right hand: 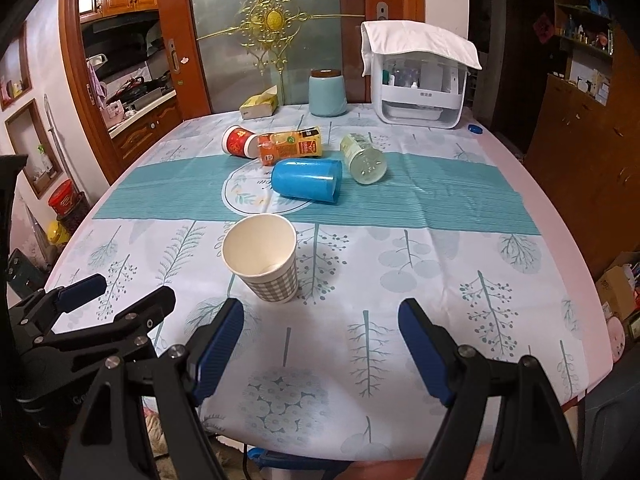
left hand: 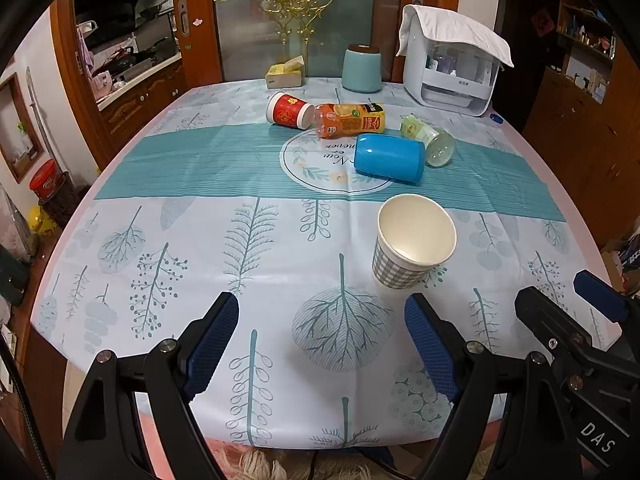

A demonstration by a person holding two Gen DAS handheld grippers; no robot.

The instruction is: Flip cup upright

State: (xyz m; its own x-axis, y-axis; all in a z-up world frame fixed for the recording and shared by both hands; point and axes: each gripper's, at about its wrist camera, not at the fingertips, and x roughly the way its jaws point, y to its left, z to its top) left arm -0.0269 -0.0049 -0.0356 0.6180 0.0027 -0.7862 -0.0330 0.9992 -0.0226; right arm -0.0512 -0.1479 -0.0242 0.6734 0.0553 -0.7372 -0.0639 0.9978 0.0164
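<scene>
A paper cup (left hand: 414,236) with a grey checked wall stands upright on the tablecloth, mouth up and empty; it also shows in the right wrist view (right hand: 264,262). A blue cup (left hand: 389,158) lies on its side behind it, also seen in the right wrist view (right hand: 307,179). A red paper cup (left hand: 290,109) lies on its side farther back. My left gripper (left hand: 322,320) is open and empty, near the front edge, short of the checked cup. My right gripper (right hand: 322,324) is open and empty, to the right of the checked cup.
An orange juice bottle (left hand: 350,119) and a clear bottle (left hand: 428,140) lie by the blue cup. At the back stand a teal jar (left hand: 361,70), a tissue box (left hand: 285,74) and a white dispenser (left hand: 450,68). The table edge (right hand: 576,264) curves on the right.
</scene>
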